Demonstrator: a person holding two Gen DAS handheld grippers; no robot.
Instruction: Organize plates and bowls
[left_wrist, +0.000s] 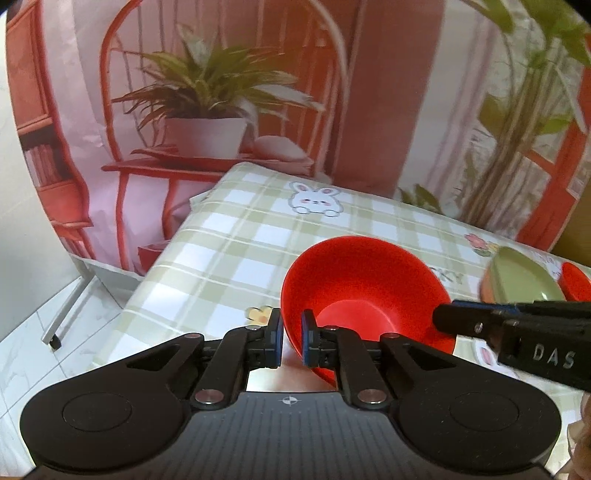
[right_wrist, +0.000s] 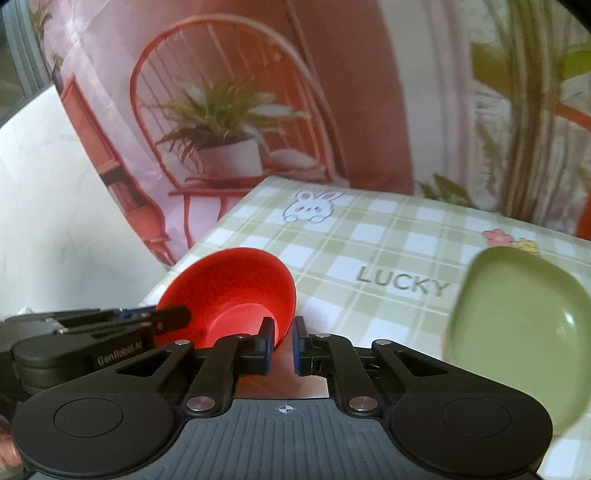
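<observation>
Checked tablecloth (right_wrist: 369, 236) — green plate (right_wrist: 517, 317)

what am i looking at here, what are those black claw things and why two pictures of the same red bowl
They are two hand-held grippers, one in each of a person's hands, each with a camera looking out along its fingers. One picture comes from the left gripper, the other from the right gripper. Both are shut on the rim of the same red bowl, on opposite sides, tilting it above the checked tablecloth. Each view shows the other gripper coming in from the side. A green plate lies off to the right, with another red dish just showing beyond it in the left view.
</observation>
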